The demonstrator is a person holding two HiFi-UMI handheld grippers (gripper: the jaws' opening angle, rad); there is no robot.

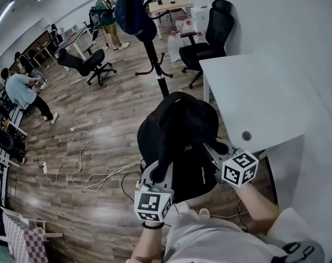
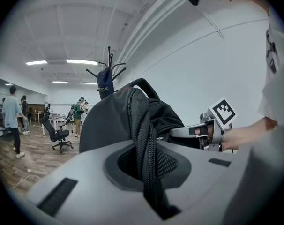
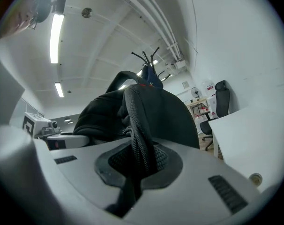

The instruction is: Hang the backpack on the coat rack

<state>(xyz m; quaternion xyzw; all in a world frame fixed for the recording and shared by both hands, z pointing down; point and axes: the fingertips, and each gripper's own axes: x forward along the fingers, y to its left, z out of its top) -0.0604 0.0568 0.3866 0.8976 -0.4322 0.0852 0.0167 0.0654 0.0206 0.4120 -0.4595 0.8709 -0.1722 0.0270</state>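
Note:
A black backpack [image 1: 179, 136] hangs in the air in front of me, held by its two mesh shoulder straps. My left gripper [image 1: 159, 175] is shut on one strap [image 2: 143, 139], which runs down between its jaws. My right gripper [image 1: 214, 153] is shut on the other strap [image 3: 138, 139]. The black coat rack [image 1: 153, 53] stands ahead on the wood floor with a dark blue bag [image 1: 134, 15] hanging from it; its hooks [image 2: 108, 65] show above the backpack in the left gripper view, and the rack top [image 3: 146, 60] shows in the right gripper view.
A white desk [image 1: 264, 100] stands at my right against the wall, with a black office chair [image 1: 210, 40] beyond it. Cables [image 1: 81, 166] lie on the floor at the left. Another chair [image 1: 85, 64] and several people [image 1: 23, 92] are farther back.

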